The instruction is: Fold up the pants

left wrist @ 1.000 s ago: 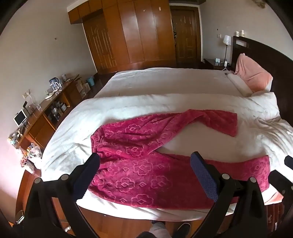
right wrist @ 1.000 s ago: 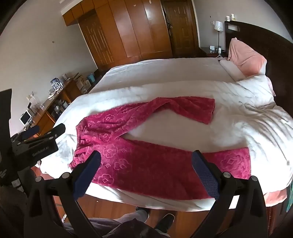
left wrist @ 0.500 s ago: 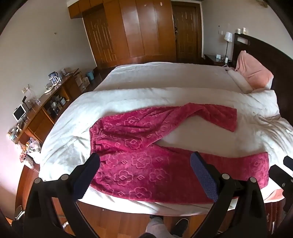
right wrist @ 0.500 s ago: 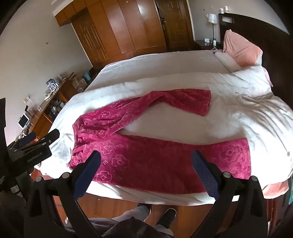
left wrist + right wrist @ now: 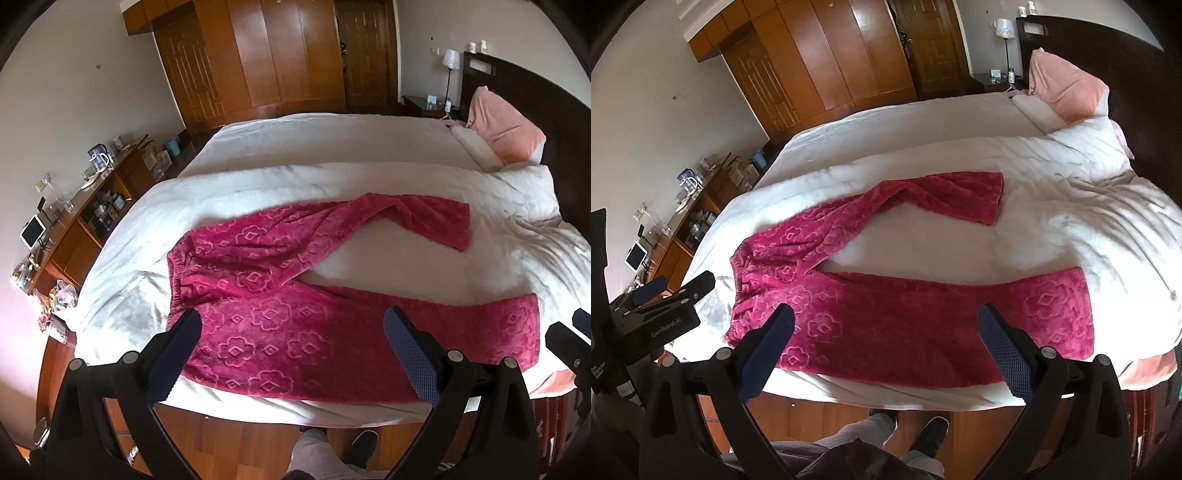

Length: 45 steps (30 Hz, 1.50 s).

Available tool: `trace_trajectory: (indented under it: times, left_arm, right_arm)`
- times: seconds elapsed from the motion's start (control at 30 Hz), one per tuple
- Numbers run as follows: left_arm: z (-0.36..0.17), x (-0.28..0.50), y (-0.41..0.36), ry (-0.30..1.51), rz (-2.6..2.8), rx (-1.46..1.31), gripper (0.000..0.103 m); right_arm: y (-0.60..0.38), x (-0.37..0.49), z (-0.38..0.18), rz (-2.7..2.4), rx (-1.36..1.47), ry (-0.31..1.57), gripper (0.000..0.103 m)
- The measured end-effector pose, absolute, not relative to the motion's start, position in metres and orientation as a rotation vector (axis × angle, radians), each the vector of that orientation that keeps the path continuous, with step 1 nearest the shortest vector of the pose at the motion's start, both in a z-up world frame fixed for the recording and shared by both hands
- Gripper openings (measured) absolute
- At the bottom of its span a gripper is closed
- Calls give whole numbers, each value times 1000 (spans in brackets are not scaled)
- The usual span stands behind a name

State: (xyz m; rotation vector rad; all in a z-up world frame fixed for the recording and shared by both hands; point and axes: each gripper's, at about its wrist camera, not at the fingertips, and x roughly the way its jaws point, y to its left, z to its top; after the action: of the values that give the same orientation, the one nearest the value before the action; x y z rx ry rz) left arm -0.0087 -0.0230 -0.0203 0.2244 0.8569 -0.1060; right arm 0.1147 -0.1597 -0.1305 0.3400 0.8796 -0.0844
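Magenta fleece pants (image 5: 280, 295) with a flower pattern lie spread flat on the white bed (image 5: 332, 147), waistband to the left, legs splayed to the right in a V. The near leg runs along the bed's front edge; the far leg angles away toward the pillows. My left gripper (image 5: 293, 354) hovers open above the near leg, holding nothing. In the right wrist view the same pants (image 5: 886, 295) lie below my right gripper (image 5: 886, 354), which is also open and empty. The left gripper's body (image 5: 653, 314) shows at that view's left edge.
A pink pillow (image 5: 506, 129) leans on the dark headboard at the right. A wooden desk (image 5: 74, 229) cluttered with small items runs along the left wall. Wardrobes (image 5: 258, 55) stand behind the bed. A person's feet (image 5: 916, 424) stand on the wooden floor by the bed's front edge.
Both grippers have drifted slightly, so the pants sit a little higher and nearer in each view. The pants have not moved and both grippers stay open.
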Motion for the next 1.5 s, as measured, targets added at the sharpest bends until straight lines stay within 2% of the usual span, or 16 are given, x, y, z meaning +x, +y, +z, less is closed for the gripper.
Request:
trace_trajectory:
  times: [0.63,1.5]
  left_arm:
    - [-41,27,-34,919,-97,256,98]
    - [-98,159,-65,1065,-206,303,98]
  right_arm:
    - [-172,148,-153,-73,386,937,100]
    - [-193,250,-202,-187,434,1097,100]
